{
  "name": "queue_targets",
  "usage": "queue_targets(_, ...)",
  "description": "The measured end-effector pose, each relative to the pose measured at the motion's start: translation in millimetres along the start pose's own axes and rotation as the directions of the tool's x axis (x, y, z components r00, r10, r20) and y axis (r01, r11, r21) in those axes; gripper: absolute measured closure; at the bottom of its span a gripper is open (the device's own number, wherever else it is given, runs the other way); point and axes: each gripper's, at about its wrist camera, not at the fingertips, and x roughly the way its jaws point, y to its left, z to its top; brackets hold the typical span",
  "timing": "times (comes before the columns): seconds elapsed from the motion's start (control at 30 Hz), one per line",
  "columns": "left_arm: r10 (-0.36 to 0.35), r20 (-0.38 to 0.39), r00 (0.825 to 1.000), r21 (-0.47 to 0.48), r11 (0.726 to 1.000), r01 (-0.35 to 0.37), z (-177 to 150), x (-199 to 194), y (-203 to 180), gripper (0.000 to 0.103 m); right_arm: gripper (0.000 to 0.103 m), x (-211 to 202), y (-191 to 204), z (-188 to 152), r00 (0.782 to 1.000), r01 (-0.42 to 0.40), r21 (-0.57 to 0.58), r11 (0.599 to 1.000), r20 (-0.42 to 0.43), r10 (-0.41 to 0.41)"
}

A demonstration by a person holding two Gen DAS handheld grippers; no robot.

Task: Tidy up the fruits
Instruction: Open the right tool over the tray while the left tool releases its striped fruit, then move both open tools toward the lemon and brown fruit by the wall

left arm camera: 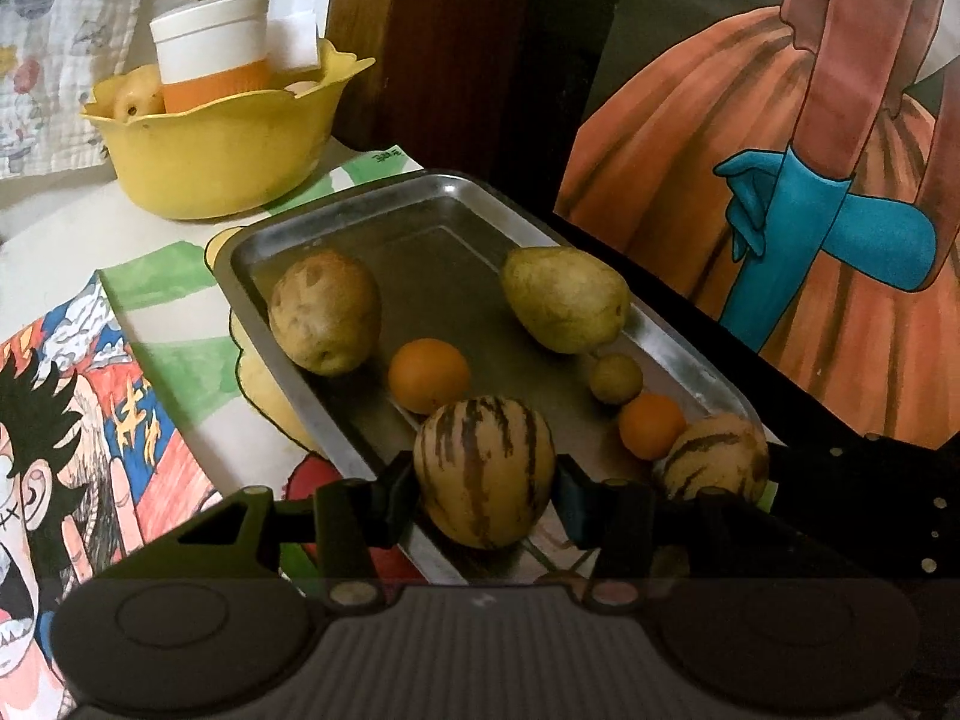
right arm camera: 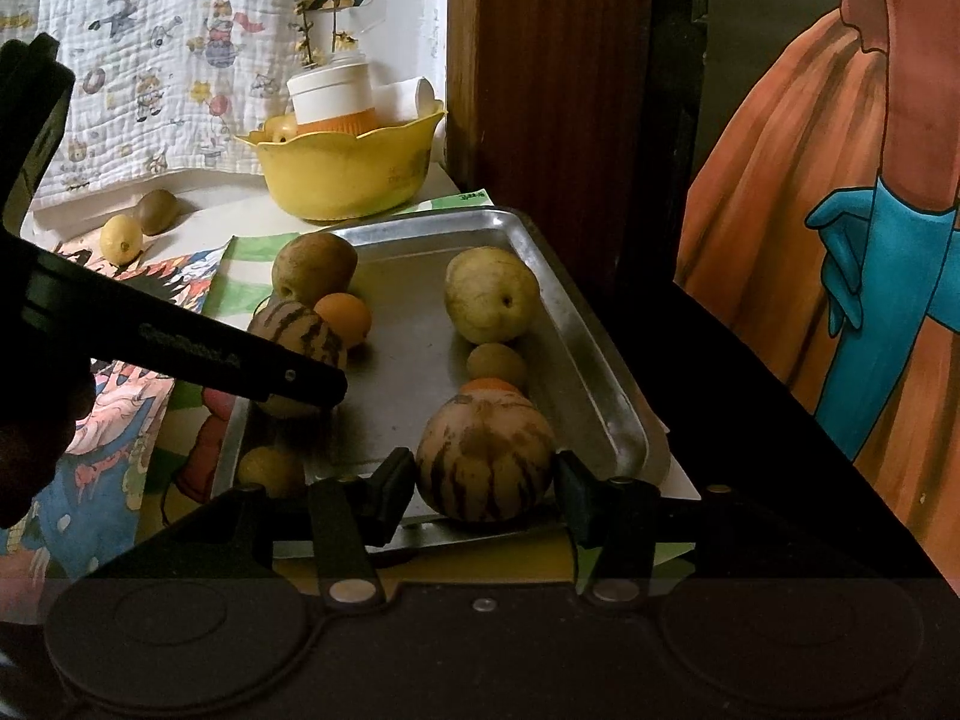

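Observation:
A metal tray (left arm camera: 432, 204) holds fruit: a brown pear (left arm camera: 324, 318), a green pear (left arm camera: 564, 297), two oranges (left arm camera: 427, 375), a small kiwi (left arm camera: 615, 378) and two striped melons. My left gripper (left arm camera: 483, 495) is closed around one striped melon (left arm camera: 483, 471) at the tray's near left. My right gripper (right arm camera: 485, 489) is closed around the other striped melon (right arm camera: 485, 456) at the tray's near right (right arm camera: 600, 420). The left gripper's body (right arm camera: 180, 348) crosses the right wrist view. A small yellow fruit (right arm camera: 270, 471) lies in the tray's near left corner.
A yellow bowl (left arm camera: 228, 150) with a white and orange cup (left arm camera: 210, 51) stands behind the tray. A lemon (right arm camera: 120, 239) and a kiwi (right arm camera: 157, 210) lie on the table at the far left. Cartoon drawings (left arm camera: 72, 420) cover the table. A painted panel (left arm camera: 810, 180) stands to the right.

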Motion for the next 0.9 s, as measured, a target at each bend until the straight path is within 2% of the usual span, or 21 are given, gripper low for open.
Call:
queue_targets(0.2, 0.008, 0.039, 0.999, 0.003, 1.000, -0.008, -2.1, -20.1, -1.3, 0.034, 0.040, -3.0, -0.8, -2.6, 1.000, 0.018, -0.008, 1.000, -0.007, -0.018)
queue_targets(0.3, 0.021, 0.067, 0.998, -0.016, 1.000, -0.020, -3.3, -35.6, 2.7, 0.023, 0.031, -8.8, 0.3, -3.7, 1.000, 0.022, -0.007, 1.000, 0.001, -0.022)
queue_targets(0.37, 0.032, 0.087, 0.996, -0.036, 0.999, -0.029, -5.3, -47.3, 7.2, 0.019, 0.022, -13.4, 2.7, -4.0, 1.000, 0.022, -0.006, 1.000, 0.009, -0.022)
queue_targets(0.53, 0.066, 0.129, 0.989, -0.095, 0.994, -0.054, -15.1, -77.2, 22.7, 0.003, 0.008, -27.8, 14.2, -3.0, 0.999, 0.014, -0.011, 1.000, 0.032, -0.014)
queue_targets(0.67, 0.103, 0.152, 0.983, -0.131, 0.988, -0.083, -31.3, -101.8, 35.9, 0.001, 0.001, -39.2, 32.1, -1.7, 0.999, -0.009, -0.028, 1.000, 0.045, 0.010)
queue_targets(0.9, 0.187, 0.152, 0.970, -0.206, 0.966, -0.154, -69.5, -144.7, 69.7, 0.001, 0.001, -57.9, 77.8, 2.2, 0.997, -0.057, -0.100, 0.993, 0.055, 0.063)
